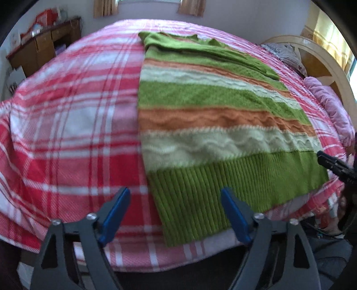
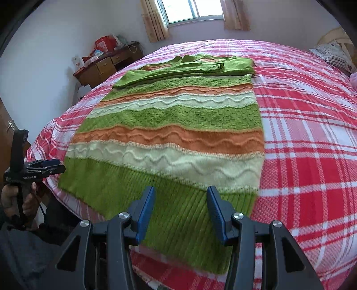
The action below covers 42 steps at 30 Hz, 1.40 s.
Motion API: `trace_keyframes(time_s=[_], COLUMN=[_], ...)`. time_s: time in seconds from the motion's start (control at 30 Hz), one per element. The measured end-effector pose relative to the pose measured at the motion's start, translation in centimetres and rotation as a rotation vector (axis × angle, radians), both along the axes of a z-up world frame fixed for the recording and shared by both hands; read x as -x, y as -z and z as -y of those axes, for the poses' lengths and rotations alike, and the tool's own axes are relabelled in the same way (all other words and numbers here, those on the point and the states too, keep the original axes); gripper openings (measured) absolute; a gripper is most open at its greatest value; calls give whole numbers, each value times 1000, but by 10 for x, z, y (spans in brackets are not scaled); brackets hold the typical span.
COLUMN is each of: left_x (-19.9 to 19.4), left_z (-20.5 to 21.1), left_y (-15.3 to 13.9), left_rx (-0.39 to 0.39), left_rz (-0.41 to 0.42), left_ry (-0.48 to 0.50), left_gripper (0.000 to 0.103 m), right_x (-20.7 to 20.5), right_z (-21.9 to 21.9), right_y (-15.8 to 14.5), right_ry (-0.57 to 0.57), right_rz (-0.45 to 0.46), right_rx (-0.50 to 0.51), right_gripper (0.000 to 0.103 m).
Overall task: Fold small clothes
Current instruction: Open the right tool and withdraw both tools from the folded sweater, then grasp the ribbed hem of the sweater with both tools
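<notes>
Hovering over the near ribbed hem of the striped sweater spread flat on the bed, left tongs and right tongs both spread, empty; pinch each hem corner evenly, then lift together.

One striped sweater lies on one plaid-covered bed, with two claws, left and right, one wooden desk, one window and two curtains.
</notes>
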<state>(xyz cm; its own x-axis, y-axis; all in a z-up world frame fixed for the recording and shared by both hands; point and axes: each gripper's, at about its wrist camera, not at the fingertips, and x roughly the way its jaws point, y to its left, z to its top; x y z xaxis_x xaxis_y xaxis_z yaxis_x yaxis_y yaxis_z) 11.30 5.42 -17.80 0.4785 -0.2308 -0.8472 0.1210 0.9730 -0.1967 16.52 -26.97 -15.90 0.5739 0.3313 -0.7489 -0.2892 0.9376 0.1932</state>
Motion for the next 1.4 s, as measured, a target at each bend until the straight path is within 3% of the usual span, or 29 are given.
trace_keyframes(time_s=[0.1, 0.3, 0.37, 0.4, 0.43, 0.47, 0.8, 1.0, 1.17, 1.2, 1.23, 1.3, 1.4], left_x=[3, 9, 12, 13, 12, 14, 20, 17, 14, 15, 15, 15, 14], left_z=[-2, -2, -4, -3, -2, -1, -8, -20, -20, -21, -22, -22, -21], left_y=[6, 9, 11, 11, 10, 10, -28, -26, -23, -24, -26, -26, -26], left_rx=[85, 116, 126, 122, 109, 95, 159, 191, 215, 220, 224, 229, 237], left_rz=[-52, -74, -81, -81, -76, -68, 72, 71, 60, 65, 70, 77, 81], left_ry=[8, -2, -6, -4, -1, 8, 67, 57, 45, 43, 40, 42, 43], left_gripper=[66, 62, 51, 41, 21, 10, 9, 9, 9, 9, 9, 9, 9], right_x=[5, 10, 13, 14, 15, 17, 30, 32, 31, 32, 32, 30, 30], right_z=[2, 6, 8, 9, 11, 13, 42, 41, 43, 42, 43, 51, 61], right_y=[1, 1, 0, 0, 0, -1, -3, 3, 10, 9, 9, 9, 12], right_ry=[3, 6, 8, 9, 11, 15, 95, 98, 104, 101, 107, 139, 120], right_rz=[0, 4, 7, 8, 11, 14, 13, -5, -31, -27, -26, -33, -56], right_rx=[-2, -1, -2, -1, -1, -4, -13, -4, -78, -70, -63, -56, -159], right_gripper=[50, 50, 50, 50, 50, 50, 50, 49, 49, 44, 30, 9, 6])
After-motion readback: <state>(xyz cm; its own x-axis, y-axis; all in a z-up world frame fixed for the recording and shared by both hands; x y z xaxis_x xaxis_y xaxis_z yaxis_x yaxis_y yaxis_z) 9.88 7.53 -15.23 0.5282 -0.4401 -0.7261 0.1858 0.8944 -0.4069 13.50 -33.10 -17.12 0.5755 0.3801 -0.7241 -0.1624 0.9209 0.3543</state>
